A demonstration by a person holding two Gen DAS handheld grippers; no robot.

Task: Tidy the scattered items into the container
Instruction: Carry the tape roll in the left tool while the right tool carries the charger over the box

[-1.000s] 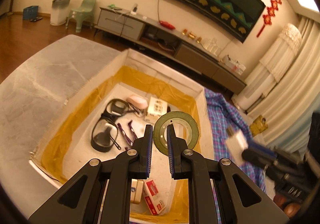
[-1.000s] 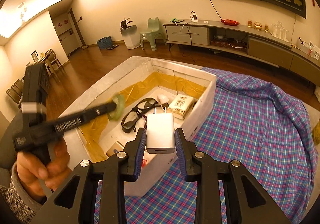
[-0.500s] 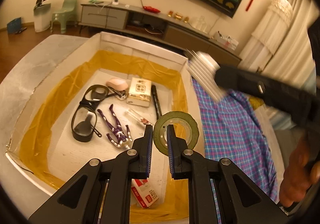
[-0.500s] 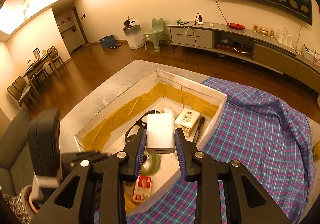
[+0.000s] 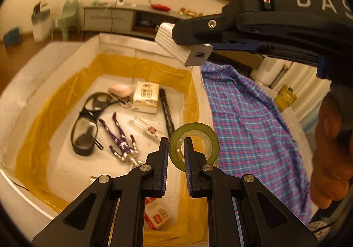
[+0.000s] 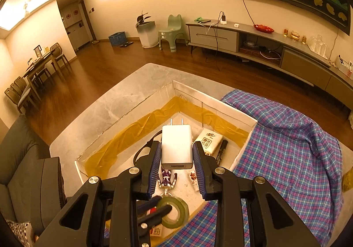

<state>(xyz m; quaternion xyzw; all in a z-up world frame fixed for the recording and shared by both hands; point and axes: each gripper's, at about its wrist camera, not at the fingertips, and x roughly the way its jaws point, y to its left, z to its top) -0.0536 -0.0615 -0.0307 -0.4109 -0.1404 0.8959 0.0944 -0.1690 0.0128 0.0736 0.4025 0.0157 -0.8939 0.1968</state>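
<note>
Tape: a green roll (image 5: 194,146) stands on edge in the left gripper (image 5: 175,147); one side of the ring is pinched between the narrow fingers (image 5: 164,158), the rest sticking out to the right, above the box's right wall.
Charger: a white plug block (image 6: 176,146) sits clamped flat between the right gripper's (image 6: 176,154) pads, prongs pointing away, held over the inside of the box.
Box: white, open, lined with yellow tape (image 5: 141,66); it rests on a grey table beside a plaid cloth (image 5: 247,119).
Inside box: glasses (image 5: 88,123), a purple figure (image 5: 120,141), a tissue pack (image 5: 145,97), a black marker (image 5: 166,112), a red-and-white packet (image 5: 156,217).
Hand: part of one (image 5: 331,158) shows at the right edge, gripping the right tool.
</note>
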